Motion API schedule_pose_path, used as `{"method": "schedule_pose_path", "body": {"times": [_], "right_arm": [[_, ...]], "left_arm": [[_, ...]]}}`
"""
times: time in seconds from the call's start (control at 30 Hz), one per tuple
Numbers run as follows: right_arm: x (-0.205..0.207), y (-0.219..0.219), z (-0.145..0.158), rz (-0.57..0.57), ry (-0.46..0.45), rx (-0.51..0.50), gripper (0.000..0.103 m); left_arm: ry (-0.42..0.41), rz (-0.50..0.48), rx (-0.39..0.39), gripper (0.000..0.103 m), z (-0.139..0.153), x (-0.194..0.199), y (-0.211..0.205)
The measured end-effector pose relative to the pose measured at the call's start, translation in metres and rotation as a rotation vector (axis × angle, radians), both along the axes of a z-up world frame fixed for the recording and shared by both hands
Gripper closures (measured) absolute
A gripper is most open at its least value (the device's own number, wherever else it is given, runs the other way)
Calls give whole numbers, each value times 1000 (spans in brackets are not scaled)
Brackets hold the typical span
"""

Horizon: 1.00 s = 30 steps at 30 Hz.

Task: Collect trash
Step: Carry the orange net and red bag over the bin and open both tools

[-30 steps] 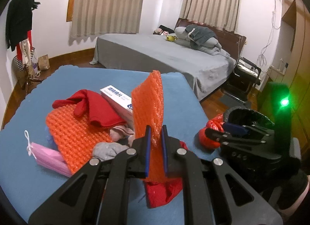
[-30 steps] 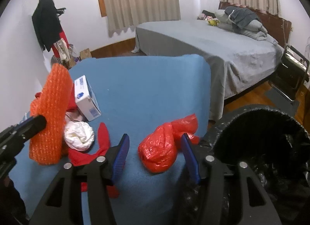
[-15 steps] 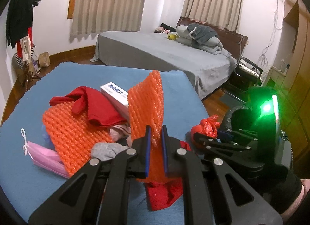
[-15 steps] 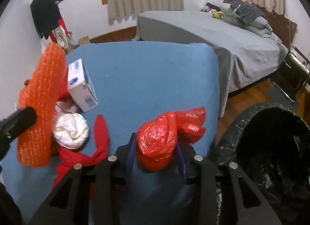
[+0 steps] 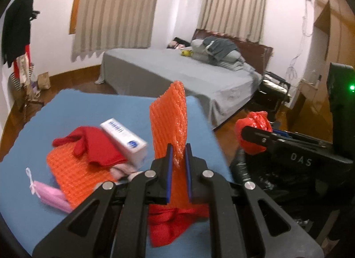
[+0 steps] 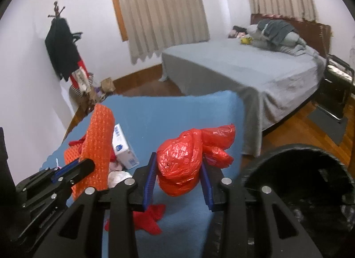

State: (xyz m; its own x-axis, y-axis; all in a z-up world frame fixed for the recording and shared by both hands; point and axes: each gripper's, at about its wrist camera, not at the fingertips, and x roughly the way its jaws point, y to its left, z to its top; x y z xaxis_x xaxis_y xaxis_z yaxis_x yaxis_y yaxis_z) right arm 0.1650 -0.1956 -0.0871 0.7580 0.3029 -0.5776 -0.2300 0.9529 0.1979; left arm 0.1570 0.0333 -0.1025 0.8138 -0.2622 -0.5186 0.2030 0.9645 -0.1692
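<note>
Blue table (image 6: pixel 177 120) carries the clutter; black-lined bin (image 6: pixel 310 169) stands at its right edge. Left gripper (image 5: pixel 177 164) is clamped narrow on an upright orange bubble-wrap sheet (image 5: pixel 170 120) above the table. Right gripper (image 6: pixel 177 175), jaws just closed in, pinches a red plastic bag (image 6: pixel 186 160) (lifted clear of the table, beside the bin). White box (image 5: pixel 124 140) lies on the pile.

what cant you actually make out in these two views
- Inside of the black-lined trash bin: right wrist view, dark, and the frame edge cuts it off.
- Print on the white and blue cardboard box: both views, blurred and too small.
- Lower end of the orange bubble-wrap sheet: left wrist view, hidden behind the left gripper.
- Red cloth under that gripper: its shape is partly covered by the fingers.
</note>
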Motion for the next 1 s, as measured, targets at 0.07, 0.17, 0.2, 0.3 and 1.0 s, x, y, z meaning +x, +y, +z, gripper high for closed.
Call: {"method": "schedule_pose_path", "body": {"times": [0.07,0.17,0.2,0.3,1.0], "right_arm": [[-7,-18,4,-34,-6,-8,67],[-17,-50,7,-102,-13,-46,67],[-19,-57,7,-119,-12,-52,67],[-27,-86,3,-181,-1,-67,67],[-57,-176,-16,-436,12,-93,16]], "left_arm": [[-9,-30,-10,93,5,-1,-12],[-18,-90,-25,93,12,-4,-38],[-21,-122,-31,93,14,-6,-52],[-27,-187,-40,93,17,-7,-83],[57,-366,-67,57,-20,12,-167]]}}
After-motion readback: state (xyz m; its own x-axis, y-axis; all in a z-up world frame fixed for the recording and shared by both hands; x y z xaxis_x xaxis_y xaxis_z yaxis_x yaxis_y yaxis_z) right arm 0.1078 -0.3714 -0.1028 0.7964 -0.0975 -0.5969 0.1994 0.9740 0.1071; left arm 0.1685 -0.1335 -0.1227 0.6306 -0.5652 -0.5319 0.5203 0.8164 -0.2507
